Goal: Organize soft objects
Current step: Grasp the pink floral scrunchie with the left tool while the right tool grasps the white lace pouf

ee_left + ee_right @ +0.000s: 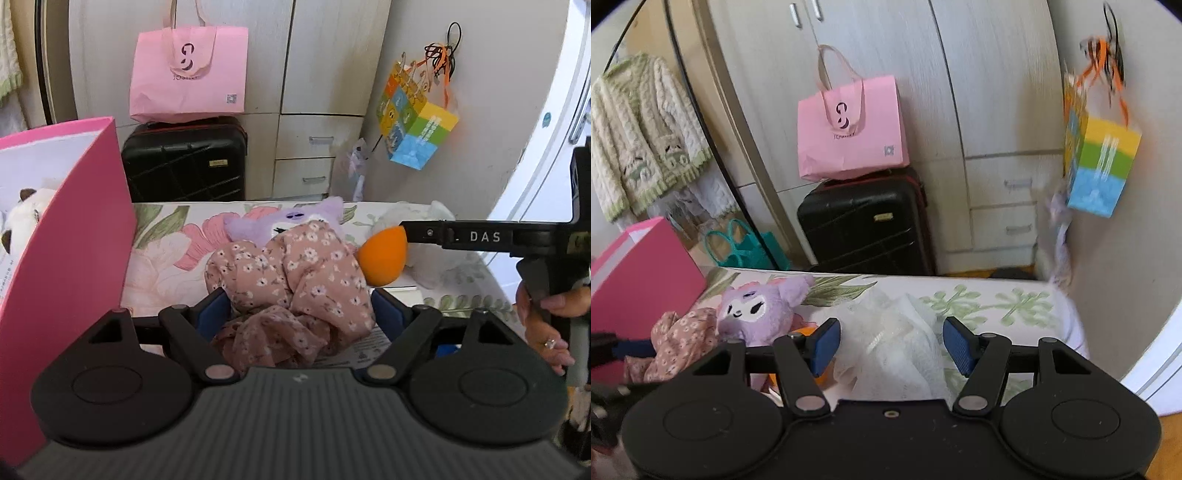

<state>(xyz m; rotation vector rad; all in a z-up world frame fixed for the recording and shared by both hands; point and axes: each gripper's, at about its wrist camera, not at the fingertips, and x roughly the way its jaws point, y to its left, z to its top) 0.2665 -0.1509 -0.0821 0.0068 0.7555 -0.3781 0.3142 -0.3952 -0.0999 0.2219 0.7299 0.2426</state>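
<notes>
A crumpled pink floral cloth lies on the flowered bed sheet, bulging between the blue pads of my left gripper, whose jaws stand wide around it. Behind it rests a purple plush toy, and to its right an orange egg-shaped sponge. In the right wrist view a white fluffy fabric lies between the pads of my right gripper, which is open over it. The plush and the floral cloth sit to its left. A hand holds the right gripper's handle.
A tall pink box stands at the bed's left with a white plush inside. Beyond the bed's far edge are a black suitcase with a pink paper bag on top, a wardrobe, and a colourful bag hanging on the wall.
</notes>
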